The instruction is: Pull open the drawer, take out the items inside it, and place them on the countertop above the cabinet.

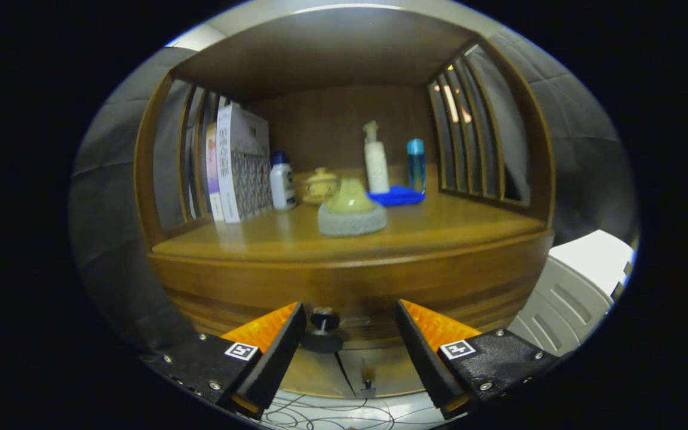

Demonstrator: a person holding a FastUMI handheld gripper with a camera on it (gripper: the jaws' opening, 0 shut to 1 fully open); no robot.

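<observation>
Orange-and-black claw (350, 325) spread, small dark round drawer knob (324, 319) between fingers, nearer left one. Brown wooden cabinet drawer (356, 292) closed, contents hidden.

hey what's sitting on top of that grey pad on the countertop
A yellow-green dome-shaped item rests on the grey pad; its underside is hidden. The open gripper has its fingers either side of the drawer knob.

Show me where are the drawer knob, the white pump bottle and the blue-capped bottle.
drawer knob (324, 319): gripper view, on its round dark head, between the open fingers.
white pump bottle (376, 167): gripper view, on its body.
blue-capped bottle (415, 147): gripper view, on its cap.
</observation>
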